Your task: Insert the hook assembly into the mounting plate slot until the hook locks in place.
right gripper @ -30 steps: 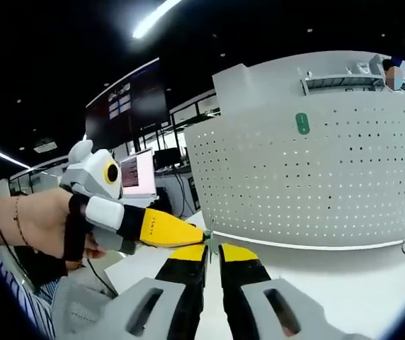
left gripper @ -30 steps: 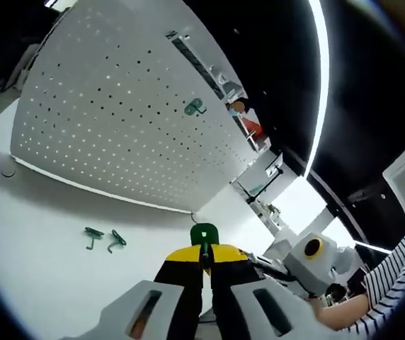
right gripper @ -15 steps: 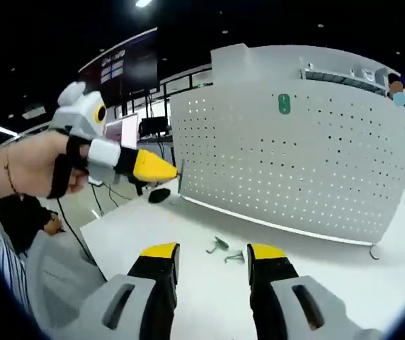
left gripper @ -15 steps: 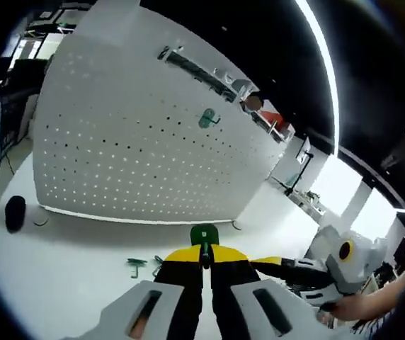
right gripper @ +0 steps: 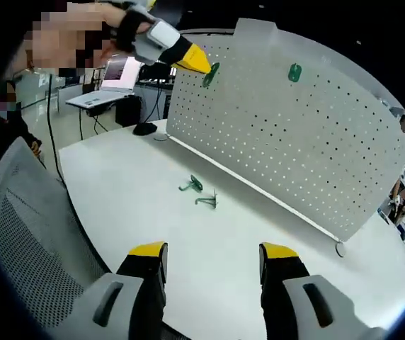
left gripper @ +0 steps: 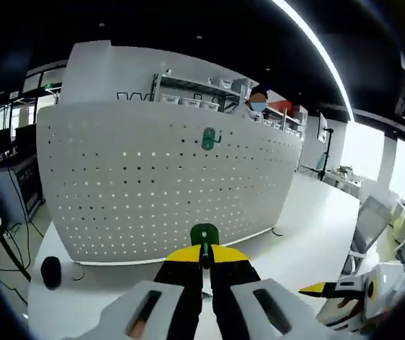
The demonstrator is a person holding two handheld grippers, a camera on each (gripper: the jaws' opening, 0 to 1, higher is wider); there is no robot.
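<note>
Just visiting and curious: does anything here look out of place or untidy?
Two small green metal hooks lie loose on the white table before the white perforated board, while another green hook already hangs on it. Nothing looks spilled or damaged.

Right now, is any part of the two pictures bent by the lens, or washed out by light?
Left gripper view: the pegboard bulges like a barrel, and a ceiling light strip glares white. Right gripper view: the pegboard's lower edge curves, and the white table looks evenly lit, with soft shadows.
</note>
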